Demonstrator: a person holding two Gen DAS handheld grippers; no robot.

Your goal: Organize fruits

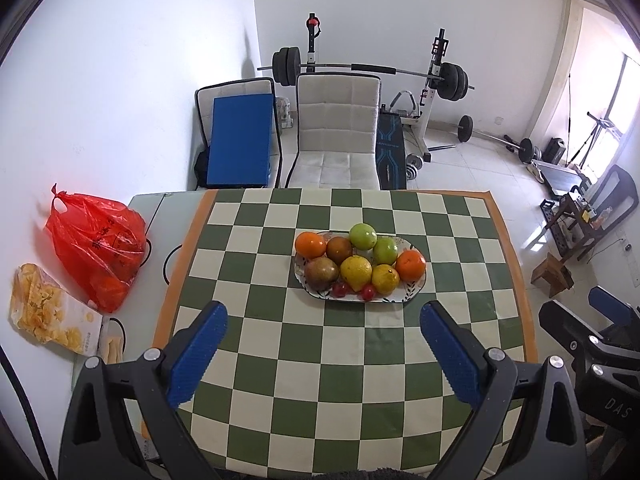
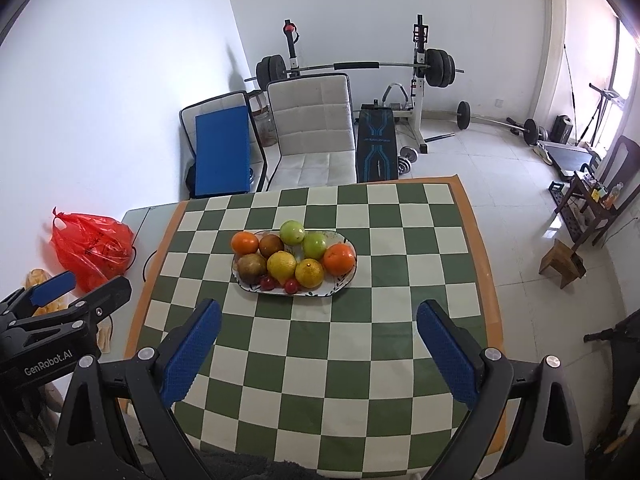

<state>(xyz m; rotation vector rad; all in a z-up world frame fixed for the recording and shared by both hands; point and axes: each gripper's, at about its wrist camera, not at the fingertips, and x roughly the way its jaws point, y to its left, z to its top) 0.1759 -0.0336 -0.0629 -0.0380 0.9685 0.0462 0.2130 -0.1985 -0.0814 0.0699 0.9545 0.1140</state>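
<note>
An oval patterned plate (image 1: 416, 288) (image 2: 344, 280) stands mid-table on the green checked cloth. It holds two oranges (image 1: 310, 245) (image 1: 411, 265), two green apples (image 1: 363, 236) (image 1: 385, 251), two lemons (image 1: 356, 272) (image 1: 385, 279), two brown fruits (image 1: 321, 273) (image 1: 339, 250) and two small red fruits (image 1: 340, 289) (image 1: 368, 291). My left gripper (image 1: 324, 320) is open and empty, held over the near part of the table, short of the plate. My right gripper (image 2: 319, 317) is open and empty too, beside it to the right.
A red plastic bag (image 1: 98, 246) with orange fruit inside and a bag of chips (image 1: 50, 312) lie on the table's left side. A white chair (image 1: 338, 136) stands behind the table. Weight bench and barbells stand at the back.
</note>
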